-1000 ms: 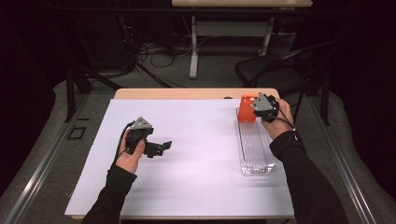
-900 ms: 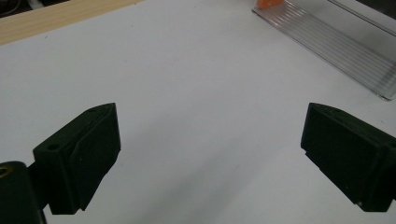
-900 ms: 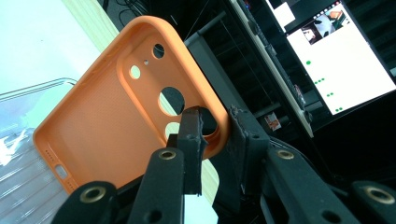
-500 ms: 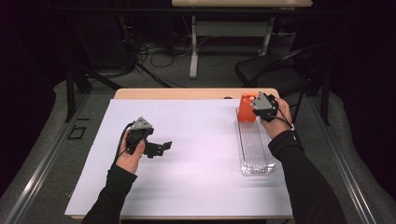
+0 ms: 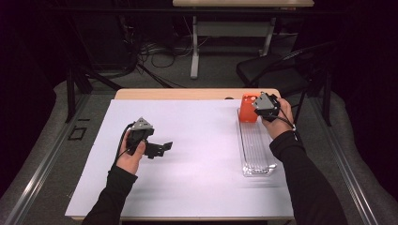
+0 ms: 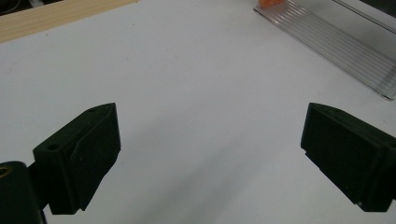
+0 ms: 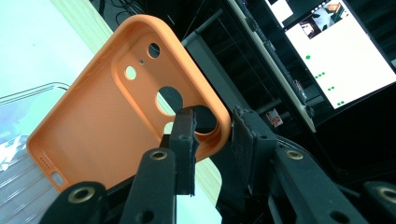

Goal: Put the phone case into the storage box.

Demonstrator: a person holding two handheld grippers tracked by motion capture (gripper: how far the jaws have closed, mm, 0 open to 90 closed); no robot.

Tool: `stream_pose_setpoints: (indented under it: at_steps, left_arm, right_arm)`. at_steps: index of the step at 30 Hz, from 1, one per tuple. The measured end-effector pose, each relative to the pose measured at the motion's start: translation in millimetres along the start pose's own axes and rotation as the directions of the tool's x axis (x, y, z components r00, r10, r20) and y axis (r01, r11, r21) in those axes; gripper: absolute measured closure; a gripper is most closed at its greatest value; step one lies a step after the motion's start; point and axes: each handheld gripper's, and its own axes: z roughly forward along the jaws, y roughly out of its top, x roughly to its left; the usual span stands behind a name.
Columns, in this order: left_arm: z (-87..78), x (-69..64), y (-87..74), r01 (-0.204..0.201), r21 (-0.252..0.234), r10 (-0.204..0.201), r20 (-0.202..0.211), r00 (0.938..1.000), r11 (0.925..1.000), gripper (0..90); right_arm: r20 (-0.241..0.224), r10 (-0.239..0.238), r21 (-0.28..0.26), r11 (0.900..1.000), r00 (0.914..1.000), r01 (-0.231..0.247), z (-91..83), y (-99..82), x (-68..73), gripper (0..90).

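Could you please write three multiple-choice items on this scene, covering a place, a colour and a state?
1. Where is the phone case?
A. at the far end of the clear tray
B. at the table's left edge
C. on the floor

2. What colour is the phone case?
A. blue
B. orange
C. green

3. How do the left gripper's jaws stand?
A. shut on a pen
B. shut on the tray
C. open, nothing between them

Answers: 1 A, the phone case sits at the far end of the clear tray. 2 B, it is plainly orange. 3 C, the left gripper shows bare white sheet between wide-apart jaws.
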Motion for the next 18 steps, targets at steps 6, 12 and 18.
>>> stream_pose_setpoints:
  at_steps: [6, 12, 18]
  left_arm:
    - [-0.2, 0.0, 0.0, 0.001, -0.001, -0.001, 0.0, 1.0, 1.0, 5.0]
    - [-0.5, 0.2, 0.0, 0.002, -0.001, -0.002, 0.0, 1.0, 1.0, 5.0]
    - [-0.2, 0.4, -0.1, 0.001, 0.0, -0.001, 0.0, 1.0, 1.0, 5.0]
  right_arm:
    - [0.005, 0.005, -0.002, 1.0, 1.0, -0.005, -1.1, 0.7, -0.1, 67.4]
    - [0.002, 0.008, -0.004, 1.0, 1.0, -0.008, -2.3, 2.2, 0.5, 63.5]
    - [0.006, 0.017, 0.001, 0.9999, 0.9998, -0.017, -3.4, 3.1, 0.6, 55.9]
